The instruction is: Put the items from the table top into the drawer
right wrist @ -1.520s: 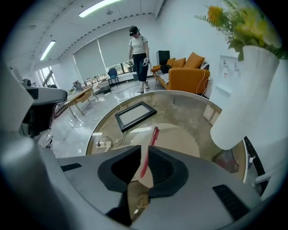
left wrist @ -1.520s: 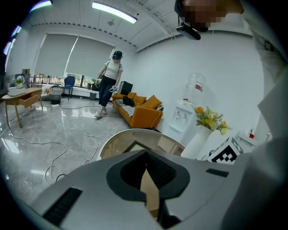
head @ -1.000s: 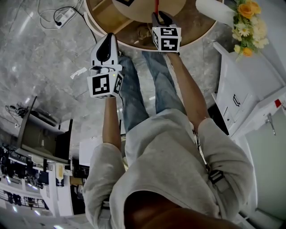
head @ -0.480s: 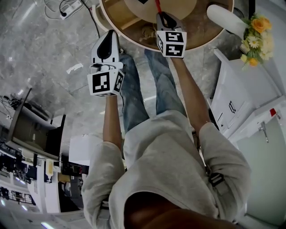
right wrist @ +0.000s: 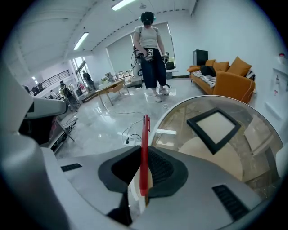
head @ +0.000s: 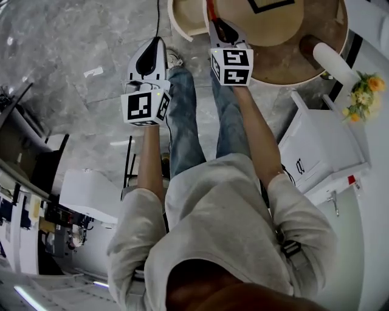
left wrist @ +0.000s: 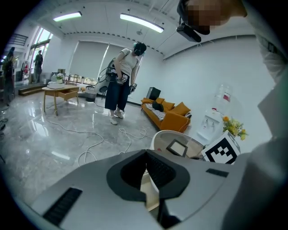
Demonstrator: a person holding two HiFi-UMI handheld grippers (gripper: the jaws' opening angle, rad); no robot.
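Note:
My right gripper (head: 214,18) is shut on a red pen (head: 210,8), which stands up between its pads (right wrist: 144,134); the jaws have just been closing on it. It hovers at the left rim of the round glass-topped table (head: 285,61), beside the open pale wooden drawer (head: 185,18). A black-framed square panel (right wrist: 215,126) lies on the table top. My left gripper (head: 155,41) hangs over the floor left of the drawer. Its pads meet at the tips (left wrist: 146,152) with nothing between them, and the drawer (left wrist: 150,191) shows below.
A white vase with flowers (head: 358,85) lies at the table's right, above a white cabinet (head: 316,152). The wearer's legs (head: 182,121) stand under both grippers. Cables (left wrist: 103,139) trail over the grey floor. Beyond them a person (left wrist: 121,81) stands near an orange sofa (left wrist: 173,112).
Both grippers have swung sideways and the head view has turned, so the table now sits further right and the drawer is beside the right gripper. The pen stays in the right gripper.

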